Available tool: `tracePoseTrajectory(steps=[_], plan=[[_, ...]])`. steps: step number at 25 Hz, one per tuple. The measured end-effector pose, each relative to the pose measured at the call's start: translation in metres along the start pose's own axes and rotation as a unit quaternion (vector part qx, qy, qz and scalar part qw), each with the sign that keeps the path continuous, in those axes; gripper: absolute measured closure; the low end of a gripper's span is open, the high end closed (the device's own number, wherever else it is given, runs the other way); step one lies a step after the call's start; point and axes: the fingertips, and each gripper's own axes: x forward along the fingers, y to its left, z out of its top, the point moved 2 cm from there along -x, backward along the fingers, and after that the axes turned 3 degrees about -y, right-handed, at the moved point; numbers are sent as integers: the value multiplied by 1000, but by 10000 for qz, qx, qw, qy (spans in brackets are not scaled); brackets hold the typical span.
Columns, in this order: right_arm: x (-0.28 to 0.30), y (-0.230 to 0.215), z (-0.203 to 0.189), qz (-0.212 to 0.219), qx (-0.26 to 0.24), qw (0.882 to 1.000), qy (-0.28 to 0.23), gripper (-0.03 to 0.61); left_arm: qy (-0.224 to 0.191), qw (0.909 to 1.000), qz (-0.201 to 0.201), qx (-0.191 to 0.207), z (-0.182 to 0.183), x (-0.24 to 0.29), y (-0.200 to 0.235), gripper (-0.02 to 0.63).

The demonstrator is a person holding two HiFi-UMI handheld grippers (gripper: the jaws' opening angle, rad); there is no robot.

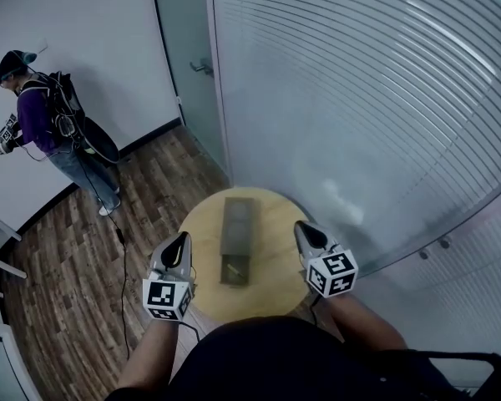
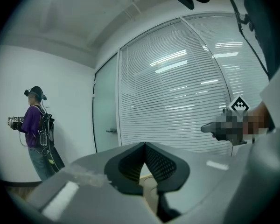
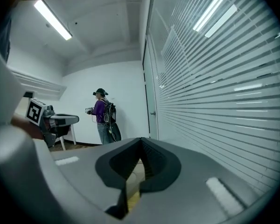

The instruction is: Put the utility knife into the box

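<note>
A long, narrow open box lies along the middle of a round wooden table in the head view. Something small and pale rests in the box's near end; it is too small to tell whether this is the utility knife. My left gripper hovers at the table's left edge and my right gripper at its right edge, both raised and clear of the box. In the left gripper view the jaws meet at the tip with nothing between them. In the right gripper view the jaws are likewise shut and empty.
A glass wall with horizontal blinds curves behind and right of the table, beside a frosted door. A person in purple stands on the wood floor at far left, also holding grippers. A cable trails across the floor.
</note>
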Motion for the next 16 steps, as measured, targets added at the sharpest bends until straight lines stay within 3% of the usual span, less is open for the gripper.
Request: tracePoseTrajectory(steps=[7, 11, 16], plan=[[-18, -14, -1, -163, 44, 9998, 71, 572, 193, 9997, -141, 94, -10, -2, -22, 609], [-31, -15, -5, -214, 229, 9995, -12, 572, 243, 9984, -211, 462, -17, -7, -36, 611], [-44, -16, 1, -229, 279, 9993, -125, 572, 194, 9996, -218, -34, -15, -8, -48, 611]])
